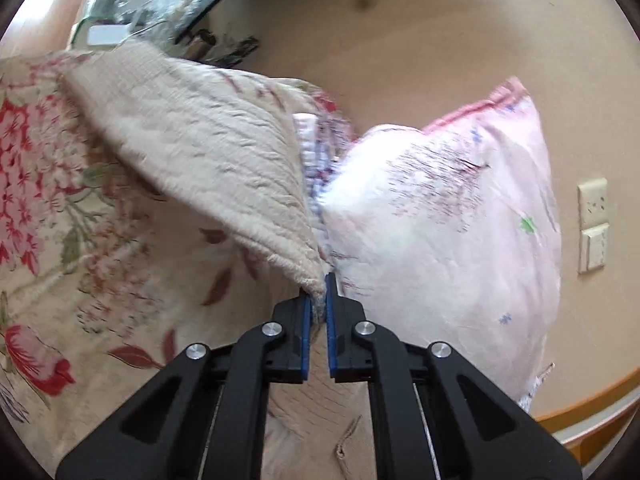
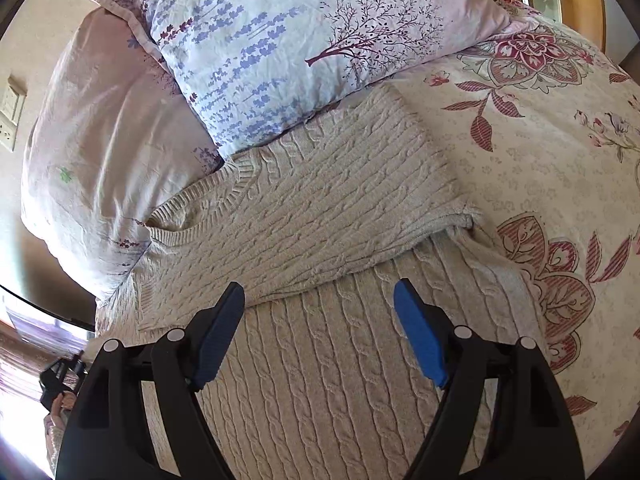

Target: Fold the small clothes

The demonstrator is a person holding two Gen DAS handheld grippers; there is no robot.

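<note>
- Although print patterns cover the bedding, no readable writing or brand shows.
- Left tool [image 1: 318,300]: jaws nearly together, pinching an edge of the cream cable-knit sweater [image 1: 208,160], lifted off the floral bedspread [image 1: 80,240].
- Right tool [image 2: 320,328]: jaws wide apart, holding nothing, over the sweater [image 2: 320,208], which lies partly folded on the bed, near the pillows [image 2: 280,40].

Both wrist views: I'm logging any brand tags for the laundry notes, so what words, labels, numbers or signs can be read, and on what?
None can be read.
The cream sweater shows no tag or label.
The pillows carry only flower and tree prints.
The wall socket plate shows no legible marking.
</note>
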